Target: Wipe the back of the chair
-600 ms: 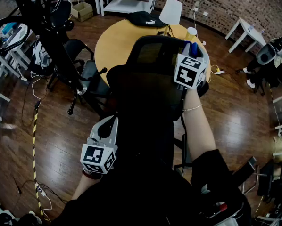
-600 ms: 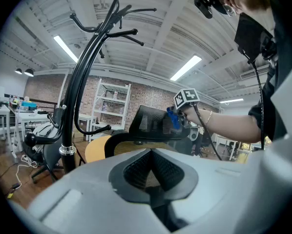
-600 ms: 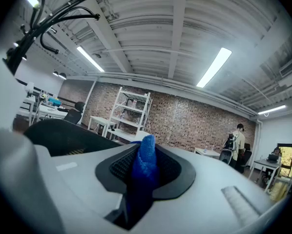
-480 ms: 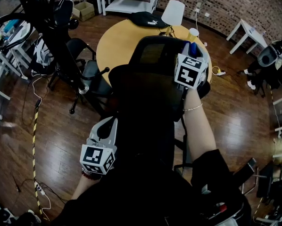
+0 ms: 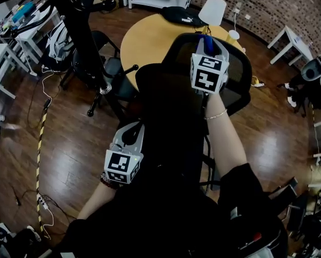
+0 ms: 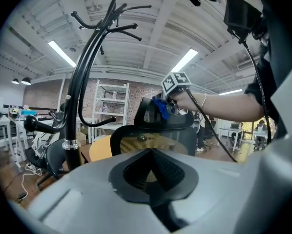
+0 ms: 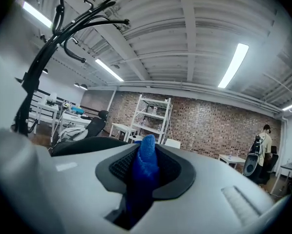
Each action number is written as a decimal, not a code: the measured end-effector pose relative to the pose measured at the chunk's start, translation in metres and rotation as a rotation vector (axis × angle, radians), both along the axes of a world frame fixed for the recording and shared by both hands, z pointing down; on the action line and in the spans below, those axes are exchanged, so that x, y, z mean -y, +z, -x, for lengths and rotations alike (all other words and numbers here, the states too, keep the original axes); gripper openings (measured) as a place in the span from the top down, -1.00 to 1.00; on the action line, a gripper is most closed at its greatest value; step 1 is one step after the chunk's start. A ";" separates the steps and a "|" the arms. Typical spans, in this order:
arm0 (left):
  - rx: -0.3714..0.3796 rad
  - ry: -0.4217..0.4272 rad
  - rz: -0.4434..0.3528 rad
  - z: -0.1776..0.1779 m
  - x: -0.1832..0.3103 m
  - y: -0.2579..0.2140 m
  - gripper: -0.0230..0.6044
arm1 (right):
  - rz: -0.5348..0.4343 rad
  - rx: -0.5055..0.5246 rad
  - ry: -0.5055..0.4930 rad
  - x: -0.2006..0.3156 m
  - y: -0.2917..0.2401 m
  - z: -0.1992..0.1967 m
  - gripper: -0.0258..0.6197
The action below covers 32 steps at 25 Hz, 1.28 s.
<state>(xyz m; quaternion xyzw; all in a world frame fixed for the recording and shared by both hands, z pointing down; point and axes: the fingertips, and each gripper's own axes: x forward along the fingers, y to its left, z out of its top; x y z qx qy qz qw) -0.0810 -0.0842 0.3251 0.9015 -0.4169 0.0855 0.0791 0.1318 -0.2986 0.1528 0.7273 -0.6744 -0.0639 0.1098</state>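
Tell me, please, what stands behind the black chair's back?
A round wooden table with a black item on it. The chair back and the right gripper, holding a blue cloth, hide its near part.

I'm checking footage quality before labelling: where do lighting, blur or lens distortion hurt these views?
Head view: fisheye bends the room's edges; the black chair and dark clothes merge into shadow. Left gripper view: the left tool is soft, ceiling lights blow out. Right gripper view: the cloth is blurred close up; shelves look sharper.

The person's dark clothing point(image 5: 166, 214) is covering the lower part of the chair point(image 5: 233, 85), and the marker cube of the right gripper point(image 5: 206, 42) is hiding nearly all of the blue cloth point(image 5: 204, 37).
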 end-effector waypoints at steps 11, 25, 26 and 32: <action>0.001 0.064 -0.039 -0.042 0.031 -0.016 0.90 | -0.037 -0.023 -0.176 -0.001 -0.002 0.078 0.68; 0.019 0.077 -0.096 -0.049 0.021 -0.027 0.90 | -0.073 0.152 -0.528 -0.056 -0.007 0.138 0.68; 0.018 0.081 -0.095 -0.050 0.018 -0.028 0.90 | -0.091 0.158 -0.531 -0.066 -0.013 0.132 0.68; -0.030 0.071 -0.036 -0.051 0.005 -0.020 0.90 | -0.133 0.093 -0.387 -0.112 -0.026 0.030 0.68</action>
